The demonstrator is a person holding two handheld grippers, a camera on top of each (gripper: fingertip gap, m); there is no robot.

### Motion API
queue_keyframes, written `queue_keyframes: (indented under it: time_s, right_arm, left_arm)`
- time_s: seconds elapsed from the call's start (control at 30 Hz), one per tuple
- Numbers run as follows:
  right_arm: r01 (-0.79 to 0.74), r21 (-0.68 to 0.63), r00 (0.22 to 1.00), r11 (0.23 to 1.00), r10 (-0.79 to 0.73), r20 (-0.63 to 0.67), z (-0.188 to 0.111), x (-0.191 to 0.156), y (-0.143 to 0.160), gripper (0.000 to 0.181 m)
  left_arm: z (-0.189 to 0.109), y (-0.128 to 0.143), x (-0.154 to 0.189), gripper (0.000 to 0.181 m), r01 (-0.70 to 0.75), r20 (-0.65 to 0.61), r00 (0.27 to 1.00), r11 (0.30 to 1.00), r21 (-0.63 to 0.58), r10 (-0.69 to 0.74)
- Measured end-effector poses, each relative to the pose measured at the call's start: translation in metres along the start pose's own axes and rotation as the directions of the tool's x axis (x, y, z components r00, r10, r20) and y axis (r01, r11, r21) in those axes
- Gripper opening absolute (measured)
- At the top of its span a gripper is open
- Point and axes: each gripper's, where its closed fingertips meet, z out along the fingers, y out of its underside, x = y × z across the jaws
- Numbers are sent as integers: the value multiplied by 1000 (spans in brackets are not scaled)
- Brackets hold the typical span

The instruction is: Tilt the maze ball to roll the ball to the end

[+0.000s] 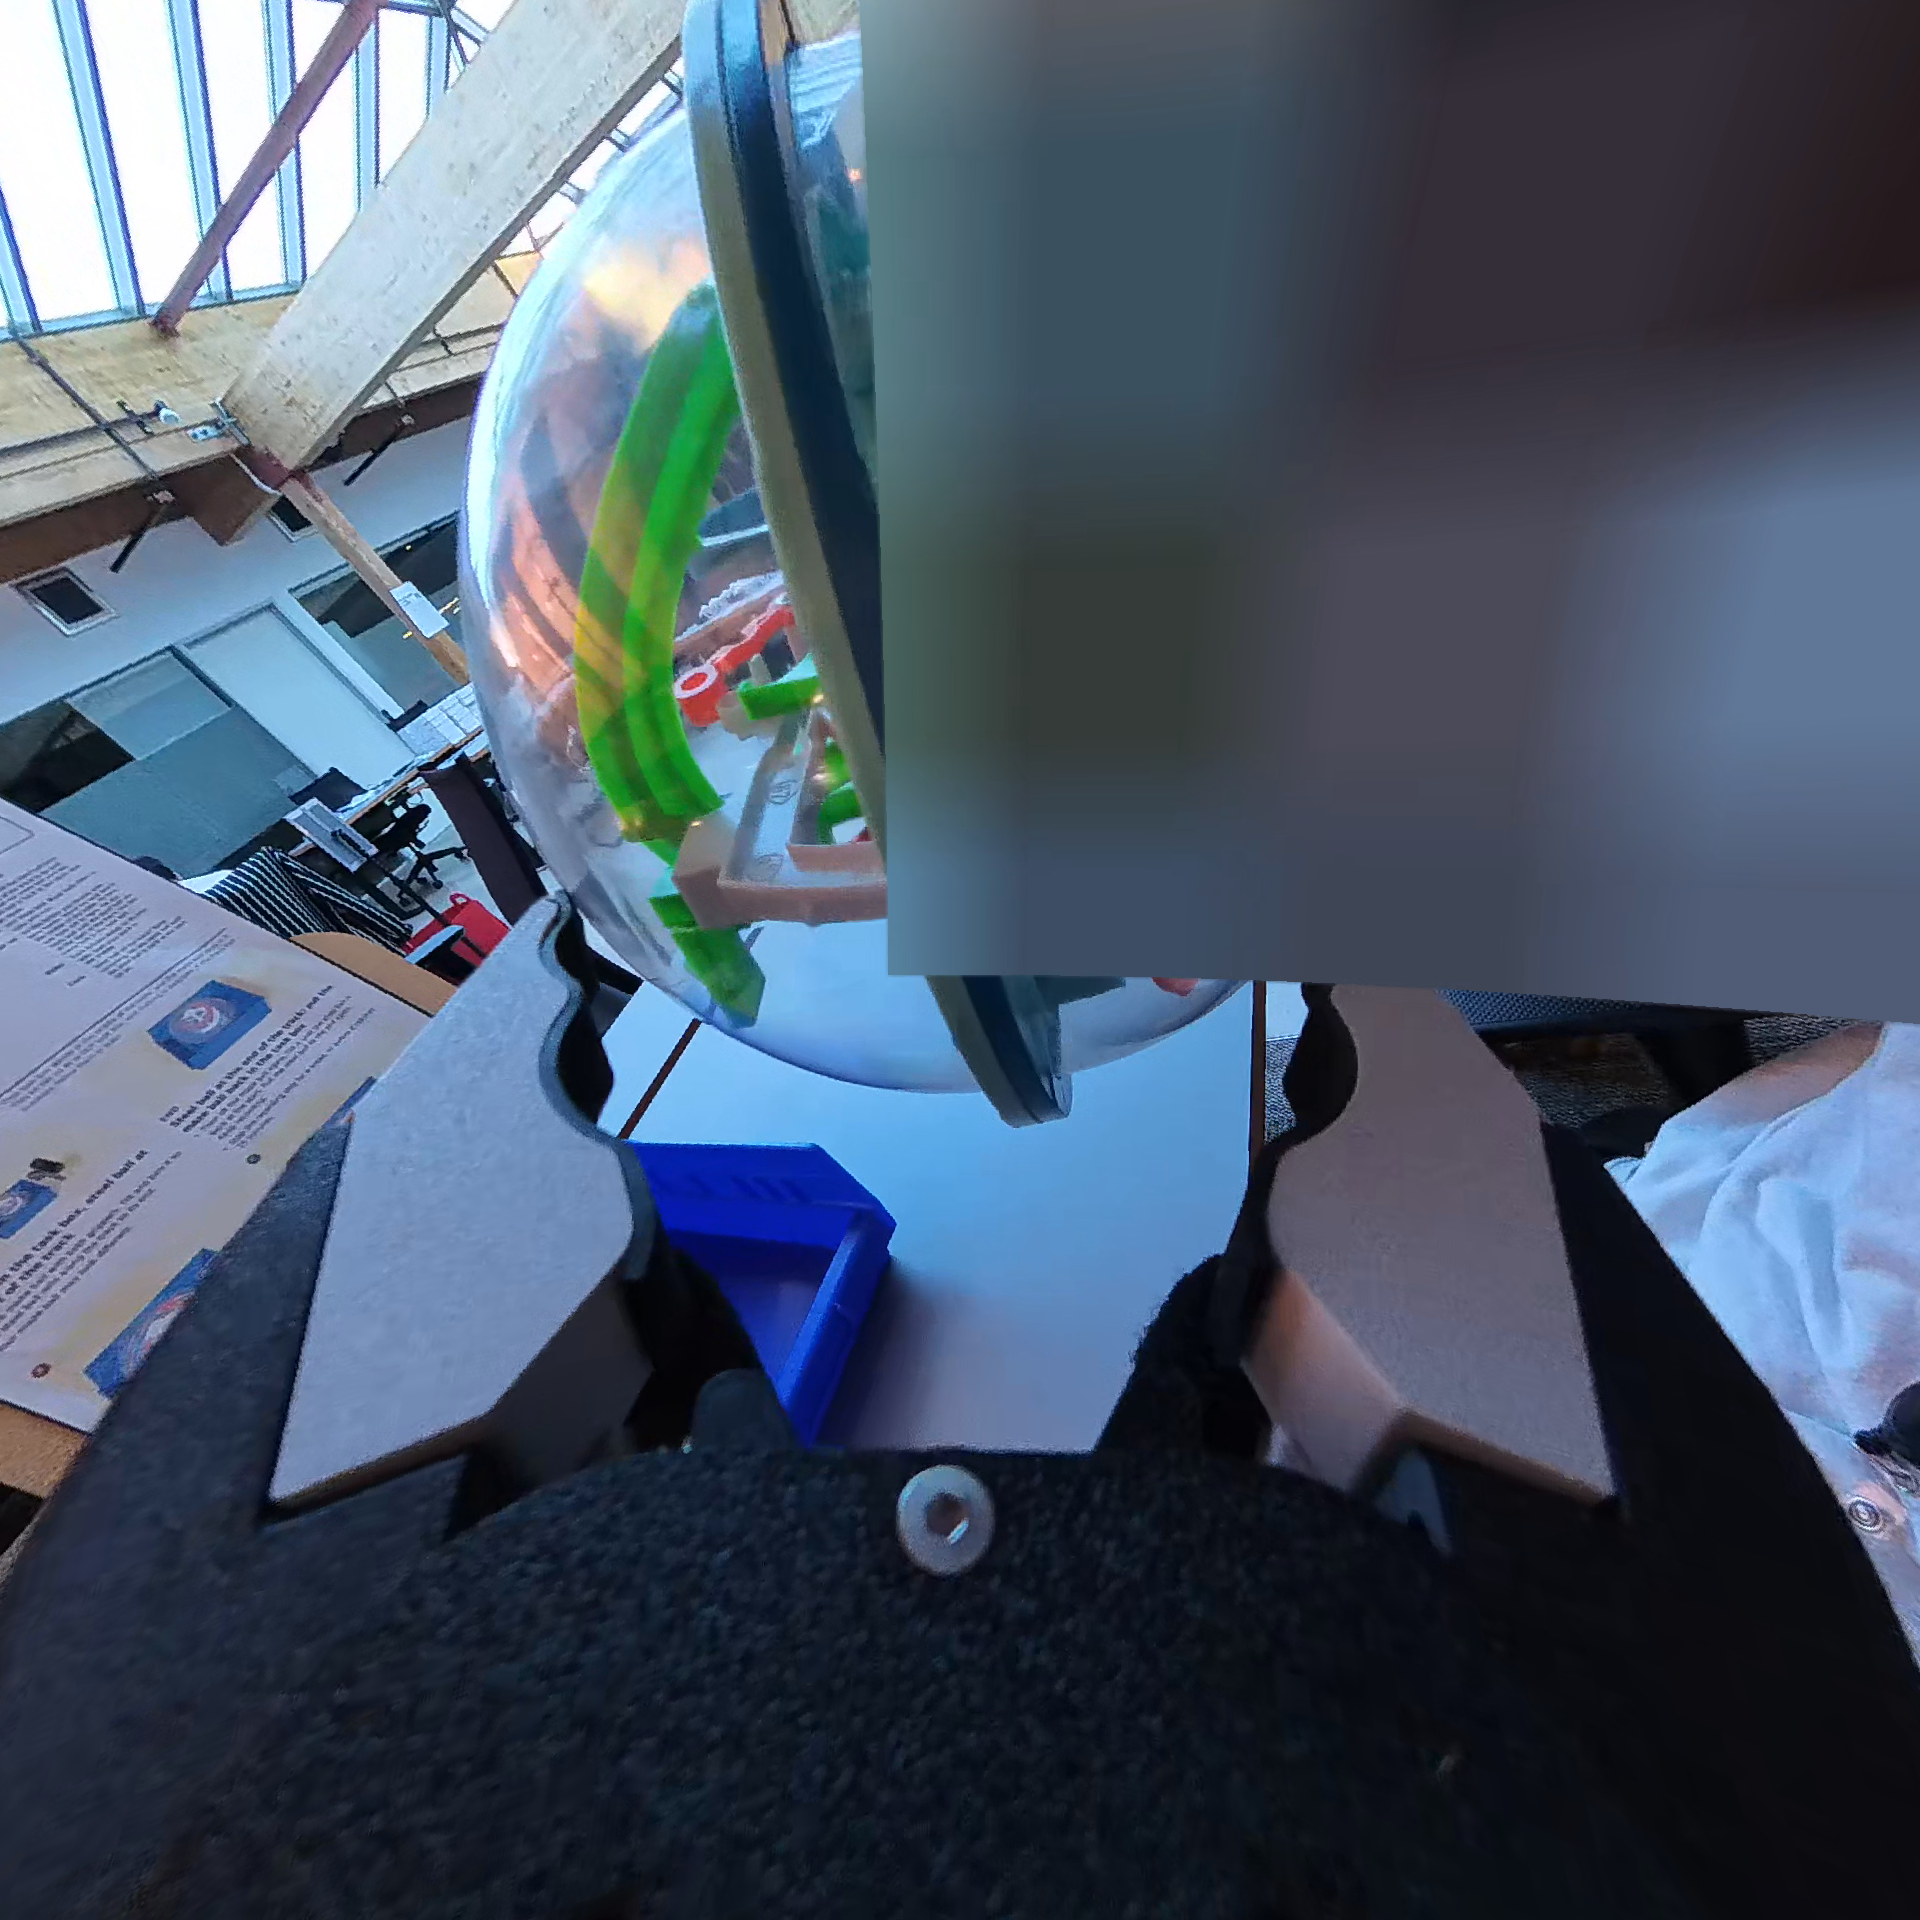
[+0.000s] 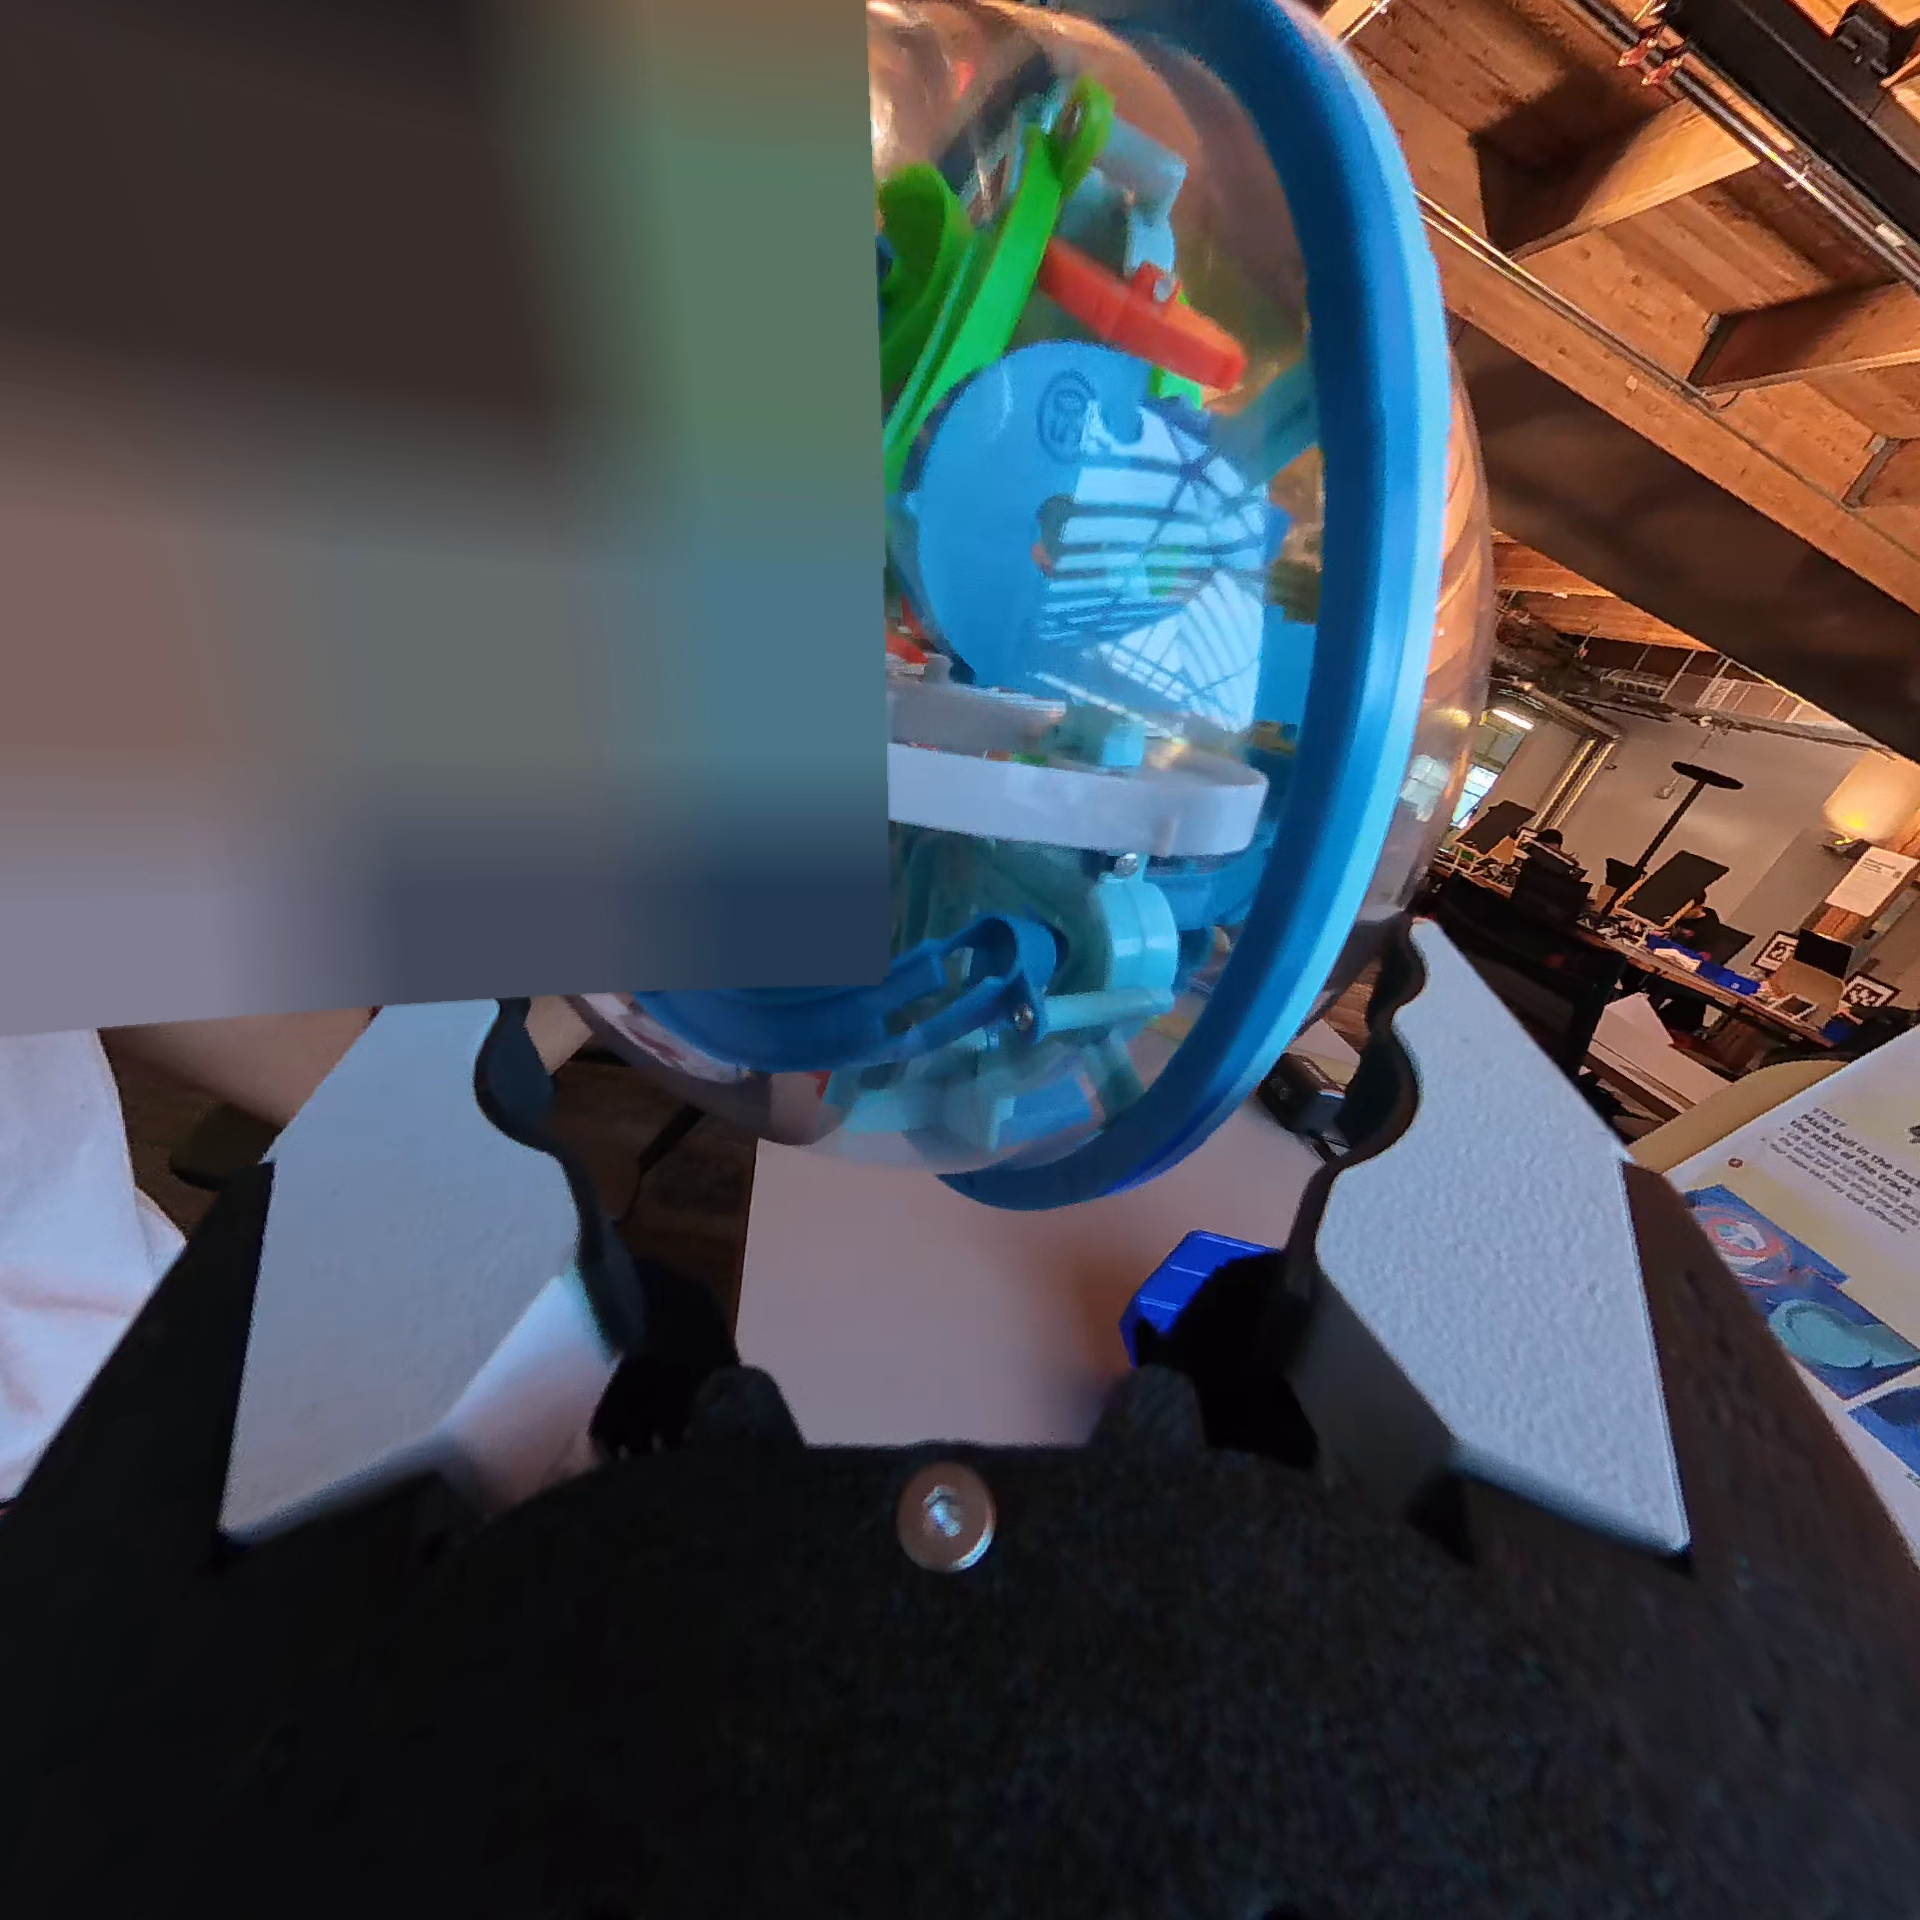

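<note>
Maze ball (image 1: 623, 665), clear with green tracks and a blue rim, raised above the white table (image 1: 1039, 1247), at twelve o'clock from both tongs. Left gripper (image 1: 935, 997) spread wide against the shell's underside; right gripper (image 2: 951, 997) likewise spread, cradling the sphere. Blue bin (image 1: 810, 1247) on the table below, at six o'clock from the globe. Printed sheet (image 1: 125, 1091) at nine o'clock.

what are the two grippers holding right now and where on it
Both carry the maze ball, lifted clear of the table. The fingers of each gripper are spread wide under its clear lower shell, either side of the blue rim. Exact contact spots cannot be told.
</note>
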Motion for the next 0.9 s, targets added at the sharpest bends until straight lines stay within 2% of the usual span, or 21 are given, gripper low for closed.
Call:
queue_keyframes:
  time_s: [0.2,0.33,0.4,0.47,0.53,0.63,0.7,0.8,0.9]
  right_arm:
    - [-11,-8,1000,1000,11,0,-1,2,2,154]
    - [-121,-19,993,992,121,-14,-1,5,12,154]
    - [-213,-41,977,976,211,-30,-2,7,27,153]
    - [-328,-65,944,942,325,-53,-5,8,53,155]
    - [-485,-99,874,869,479,-81,-11,5,90,157]
    - [-736,-145,677,662,724,-131,-26,-4,155,154]
    - [-816,-149,577,558,799,-169,-35,-6,187,154]
    - [-856,-203,514,475,824,-237,-45,-9,220,154]
    - [-872,-299,469,389,837,-281,-54,-16,244,154]
  left_arm:
    - [2,2,-1,132,11,0,1000,1000,-8,-11]
    - [4,9,-5,132,106,-24,994,994,1,-106]
    - [8,23,-6,133,197,-43,980,980,-5,-197]
    - [13,50,-4,132,316,-62,946,948,-40,-318]
    - [21,84,1,132,459,-80,881,884,-87,-465]
    - [37,144,15,133,689,-80,703,705,-169,-706]
    - [49,179,26,133,775,-69,604,605,-185,-794]
    - [62,221,49,138,809,-36,536,526,-262,-843]
    - [70,246,67,140,830,-22,486,469,-301,-874]
